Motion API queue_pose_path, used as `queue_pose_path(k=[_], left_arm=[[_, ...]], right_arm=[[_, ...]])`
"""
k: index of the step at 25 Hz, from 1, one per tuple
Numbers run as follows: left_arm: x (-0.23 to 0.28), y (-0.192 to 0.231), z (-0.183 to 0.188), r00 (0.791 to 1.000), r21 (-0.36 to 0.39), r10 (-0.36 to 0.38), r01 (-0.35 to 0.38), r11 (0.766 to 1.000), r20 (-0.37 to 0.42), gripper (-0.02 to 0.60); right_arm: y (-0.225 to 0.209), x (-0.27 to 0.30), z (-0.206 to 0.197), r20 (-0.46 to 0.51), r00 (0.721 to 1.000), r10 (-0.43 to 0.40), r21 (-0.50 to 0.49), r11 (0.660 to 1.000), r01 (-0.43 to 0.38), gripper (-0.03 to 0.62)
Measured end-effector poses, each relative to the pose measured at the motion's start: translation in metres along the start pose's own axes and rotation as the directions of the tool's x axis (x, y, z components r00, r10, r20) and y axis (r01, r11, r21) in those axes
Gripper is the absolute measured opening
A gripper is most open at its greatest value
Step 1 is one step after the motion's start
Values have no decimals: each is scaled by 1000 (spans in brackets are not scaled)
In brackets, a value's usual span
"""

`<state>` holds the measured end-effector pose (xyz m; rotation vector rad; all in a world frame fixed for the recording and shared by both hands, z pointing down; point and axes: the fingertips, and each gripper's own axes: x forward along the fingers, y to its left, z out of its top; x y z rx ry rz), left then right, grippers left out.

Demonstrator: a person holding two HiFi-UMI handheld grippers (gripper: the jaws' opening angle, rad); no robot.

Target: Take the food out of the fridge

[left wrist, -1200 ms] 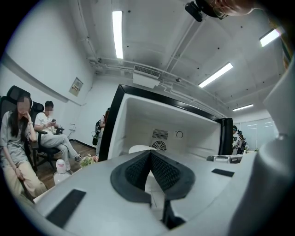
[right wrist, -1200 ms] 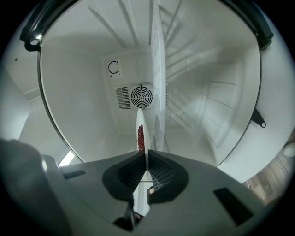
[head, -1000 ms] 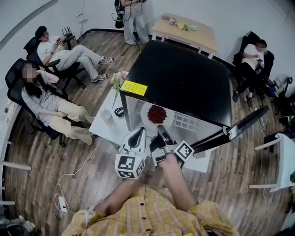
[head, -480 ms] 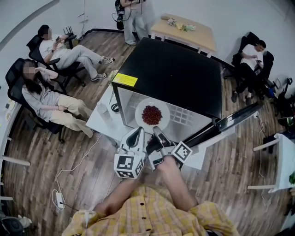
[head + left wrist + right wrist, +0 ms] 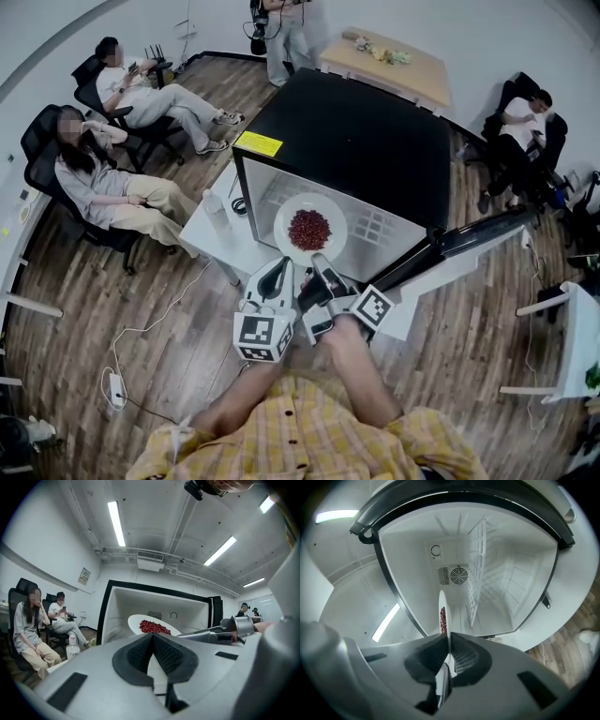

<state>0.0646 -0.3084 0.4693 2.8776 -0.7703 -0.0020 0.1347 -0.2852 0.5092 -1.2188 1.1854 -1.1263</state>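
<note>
A white plate (image 5: 286, 217) heaped with red food (image 5: 309, 229) sits at the mouth of the black-topped fridge (image 5: 356, 141), whose door (image 5: 469, 246) swings open to the right. My left gripper (image 5: 279, 274) and right gripper (image 5: 319, 268) both hold the plate's near rim, side by side. In the left gripper view the plate (image 5: 136, 620) and food (image 5: 153, 627) lie just past the left gripper (image 5: 152, 637), shut on the rim. In the right gripper view the plate (image 5: 442, 602) shows edge-on, pinched by the right gripper (image 5: 449, 637).
A wire shelf (image 5: 380, 230) stands inside the white fridge cavity. A low white table with a bottle (image 5: 217, 211) is left of the fridge. People sit in chairs at left (image 5: 112, 187) and right (image 5: 520, 122). A power strip (image 5: 111, 389) lies on the wooden floor.
Both grippers have drawn back toward me with the plate, which has come from inside the fridge out to its front opening. Both grips are unchanged.
</note>
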Motion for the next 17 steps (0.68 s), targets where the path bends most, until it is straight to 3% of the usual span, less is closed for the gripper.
queue_pose_path(k=[17], left_arm=[[-23, -12, 0, 999, 17, 35, -35, 999, 11, 8]], right_arm=[[7, -18, -11, -38, 999, 7, 11, 1000, -7, 17]])
